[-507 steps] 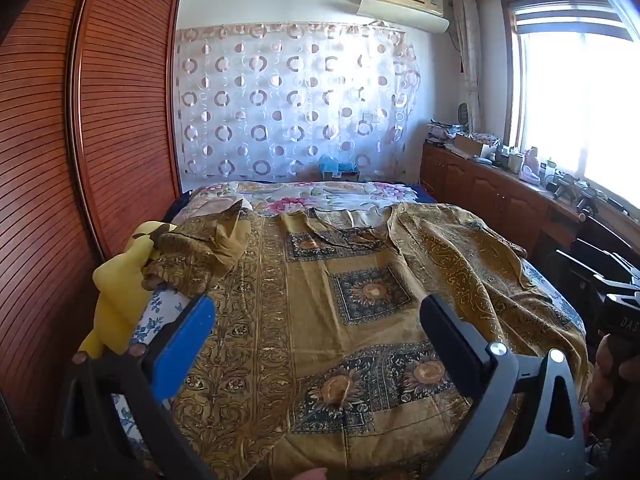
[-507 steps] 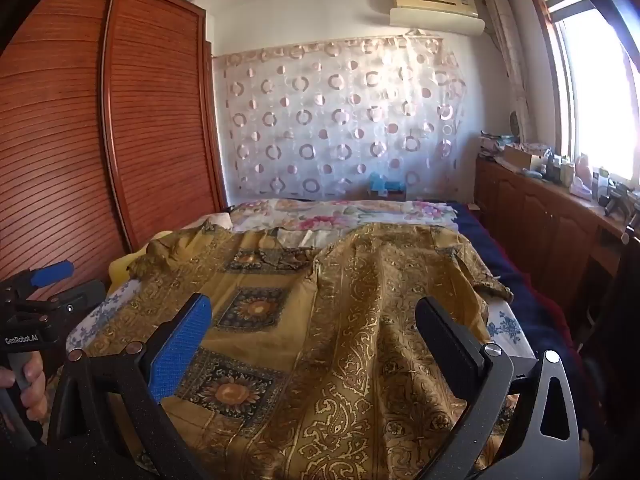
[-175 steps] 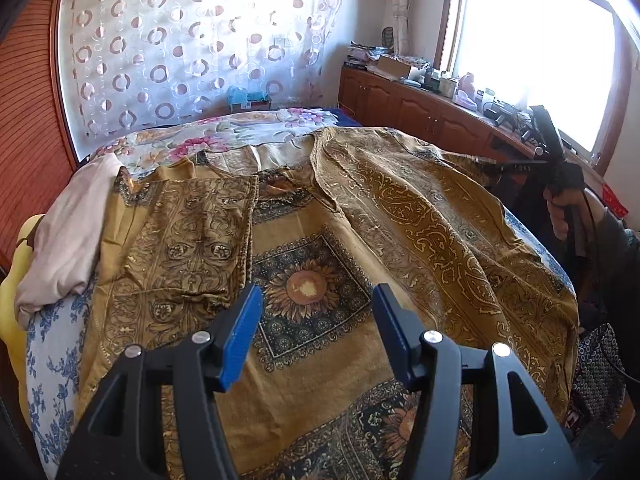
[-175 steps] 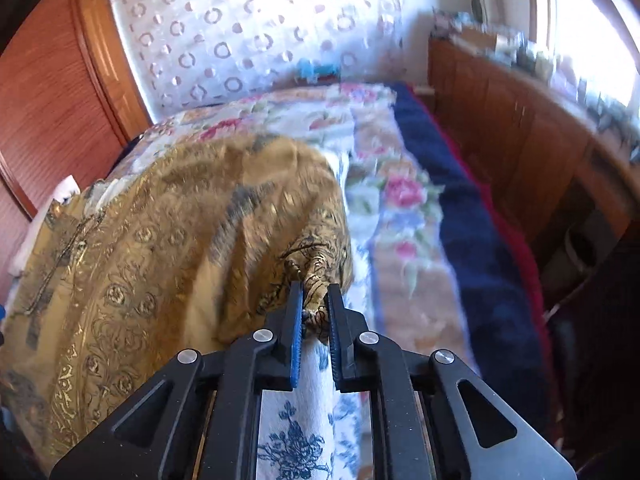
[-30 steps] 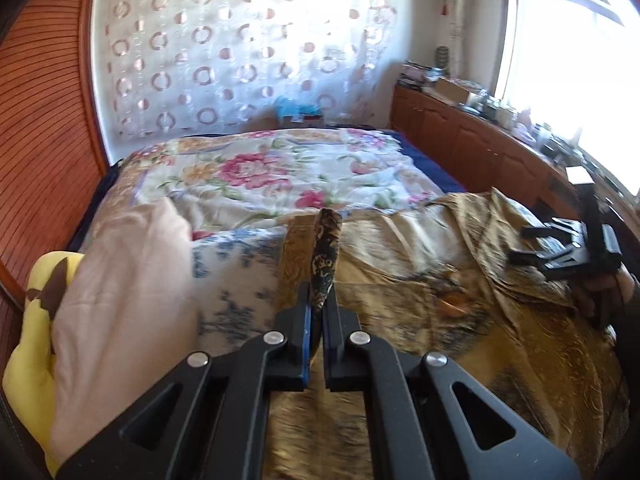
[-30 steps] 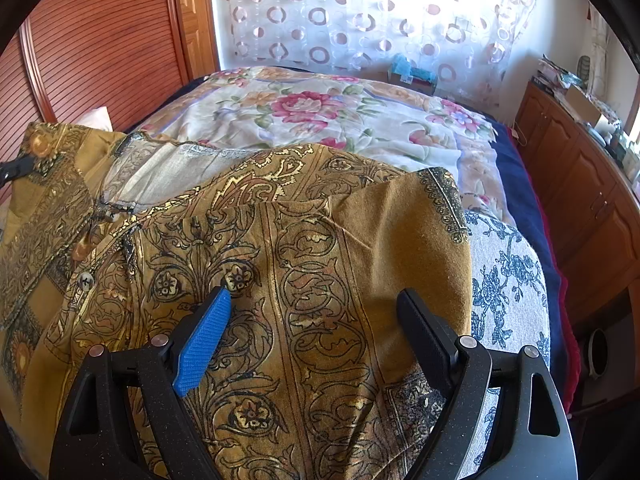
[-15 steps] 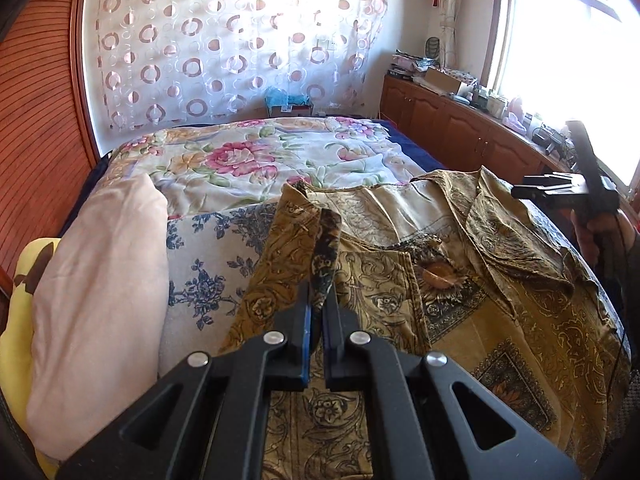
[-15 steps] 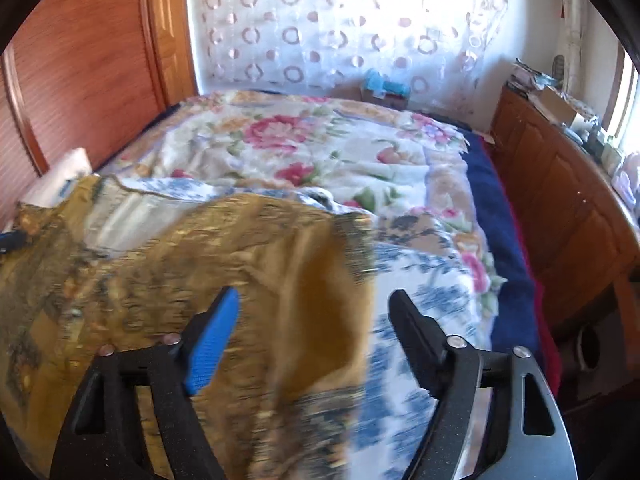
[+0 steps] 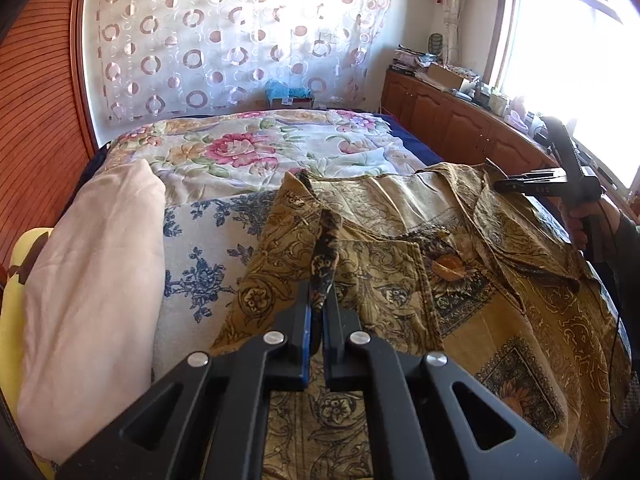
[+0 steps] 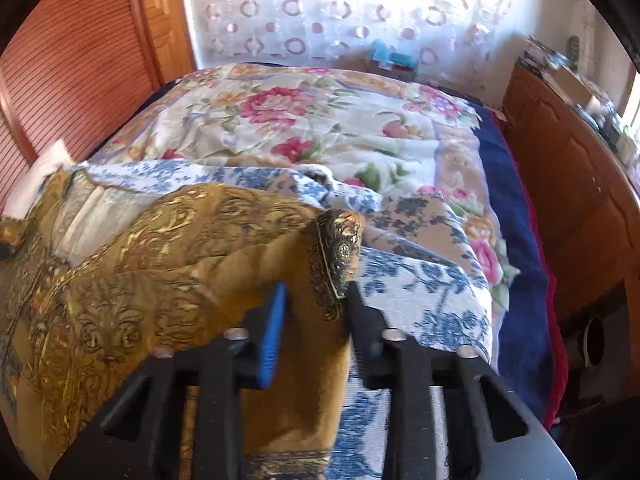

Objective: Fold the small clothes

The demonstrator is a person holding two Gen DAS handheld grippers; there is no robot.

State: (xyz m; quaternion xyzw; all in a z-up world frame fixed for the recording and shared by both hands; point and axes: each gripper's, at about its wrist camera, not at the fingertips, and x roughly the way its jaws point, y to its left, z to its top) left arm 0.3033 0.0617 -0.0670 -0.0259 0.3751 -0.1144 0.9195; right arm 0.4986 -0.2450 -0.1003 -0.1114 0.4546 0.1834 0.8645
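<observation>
Gold patterned shirt (image 9: 460,248) lay rumpled on the floral bedspread (image 9: 256,152). Left gripper (image 9: 315,320) pinched a raised fold; right gripper (image 10: 314,312), blurry, seemed half-open around the hem.

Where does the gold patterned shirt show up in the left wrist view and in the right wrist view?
Left wrist: gold patterned shirt fills centre and right, a fold pinched in the left gripper.
Right wrist: gold patterned shirt lower left, between the right gripper's fingers.
Shared landmark: floral quilt.

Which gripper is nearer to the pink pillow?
Left. The left gripper grips the golden garment right beside the pink pillow; the right gripper is at the garment's opposite edge.
</observation>
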